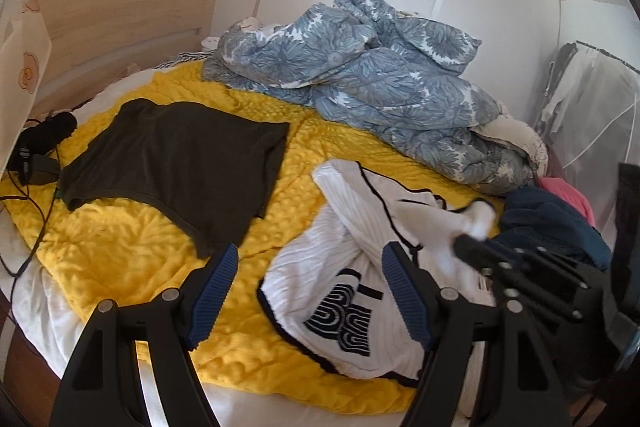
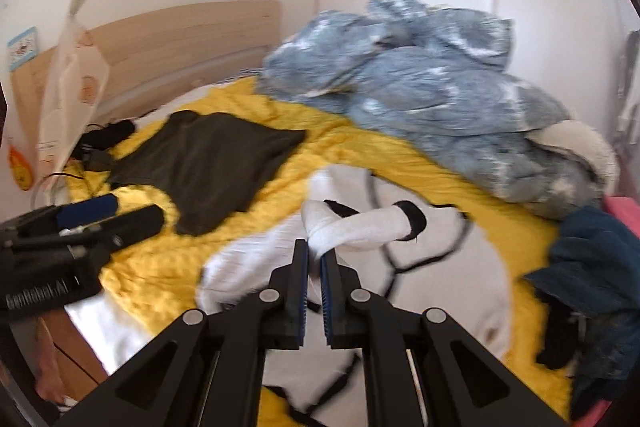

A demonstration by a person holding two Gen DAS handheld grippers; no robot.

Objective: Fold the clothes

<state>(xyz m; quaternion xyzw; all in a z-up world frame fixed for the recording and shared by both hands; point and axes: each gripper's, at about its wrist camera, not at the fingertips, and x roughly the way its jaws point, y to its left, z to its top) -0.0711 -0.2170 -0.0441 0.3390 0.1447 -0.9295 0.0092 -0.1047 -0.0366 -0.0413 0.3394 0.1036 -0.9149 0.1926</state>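
A white shirt (image 1: 352, 267) with dark piping and a dark printed patch lies crumpled on the yellow blanket (image 1: 132, 251). To its left a dark olive garment (image 1: 180, 163) lies folded flat. My left gripper (image 1: 310, 267) hovers open above the white shirt's left edge, with nothing between its fingers. My right gripper (image 2: 314, 247) is shut on a white sock-like piece with black ends (image 2: 360, 223), lifted just over the white shirt (image 2: 440, 267). In the left wrist view the right gripper (image 1: 468, 243) enters from the right, holding that blurred white piece (image 1: 478, 223).
A bunched blue floral duvet (image 1: 380, 75) fills the back of the bed. Dark blue (image 1: 552, 219) and pink clothes (image 1: 568, 195) are piled at the right. Black cables and a charger (image 1: 36, 163) lie at the left, by the wooden headboard (image 1: 120, 15). Netting surrounds the bed.
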